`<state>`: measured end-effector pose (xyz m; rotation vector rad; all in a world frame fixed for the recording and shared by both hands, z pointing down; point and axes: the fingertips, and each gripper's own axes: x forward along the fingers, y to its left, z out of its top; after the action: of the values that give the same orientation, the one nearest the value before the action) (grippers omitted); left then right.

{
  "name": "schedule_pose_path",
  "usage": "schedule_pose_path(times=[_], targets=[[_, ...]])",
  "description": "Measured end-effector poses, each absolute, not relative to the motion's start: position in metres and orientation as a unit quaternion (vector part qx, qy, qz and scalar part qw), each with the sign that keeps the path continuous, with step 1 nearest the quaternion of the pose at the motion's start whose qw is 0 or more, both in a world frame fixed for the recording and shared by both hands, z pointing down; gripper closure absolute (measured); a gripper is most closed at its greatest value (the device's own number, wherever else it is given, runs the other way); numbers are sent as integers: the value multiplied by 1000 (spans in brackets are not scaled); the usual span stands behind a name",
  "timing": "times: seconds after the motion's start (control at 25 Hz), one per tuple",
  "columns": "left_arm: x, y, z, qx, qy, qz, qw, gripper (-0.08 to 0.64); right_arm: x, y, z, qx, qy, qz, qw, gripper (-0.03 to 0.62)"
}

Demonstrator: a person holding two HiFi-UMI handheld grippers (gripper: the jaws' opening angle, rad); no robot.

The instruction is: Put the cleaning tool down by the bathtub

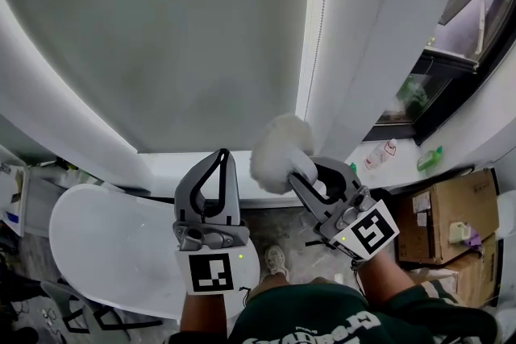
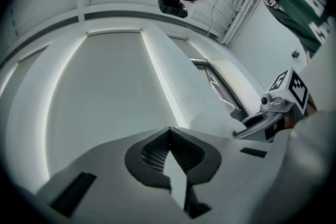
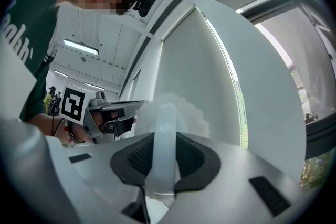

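Note:
The cleaning tool is a fluffy white brush head (image 1: 278, 153) on a pale plastic handle (image 3: 164, 152). My right gripper (image 1: 302, 177) is shut on that handle, with the fluffy head (image 3: 178, 110) sticking out past the jaws towards the window wall. My left gripper (image 1: 222, 155) is beside it on the left, its jaws meeting at the tips with nothing between them (image 2: 169, 131). The white bathtub (image 1: 97, 246) lies low at the left, under and beside the left gripper. Both grippers point a little upward.
A large grey roller blind (image 1: 161, 36) fills the wall ahead, above a white ledge (image 1: 169, 165). On the right sill stand a clear bottle (image 1: 379, 155) and a green bottle (image 1: 430, 159). A cardboard box (image 1: 451, 213) sits on the floor at right. The person's shoe (image 1: 276, 260) is below.

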<state>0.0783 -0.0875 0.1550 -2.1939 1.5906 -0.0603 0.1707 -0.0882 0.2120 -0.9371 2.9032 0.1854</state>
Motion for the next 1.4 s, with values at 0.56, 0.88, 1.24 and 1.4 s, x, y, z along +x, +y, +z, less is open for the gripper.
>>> schedule_pose_path(times=[0.56, 0.88, 1.24, 1.4], targets=[[42, -133, 167, -796, 570, -24, 200, 554, 133, -131, 219, -301, 951, 60, 23, 499], [27, -162, 178, -802, 568, -16, 182, 554, 122, -155, 228, -322, 945, 59, 10, 499], [32, -166, 183, -810, 560, -1, 173, 554, 122, -162, 230, -331, 942, 58, 17, 499], [33, -166, 188, -809, 565, 2, 161, 554, 122, -159, 241, -325, 943, 67, -11, 499]])
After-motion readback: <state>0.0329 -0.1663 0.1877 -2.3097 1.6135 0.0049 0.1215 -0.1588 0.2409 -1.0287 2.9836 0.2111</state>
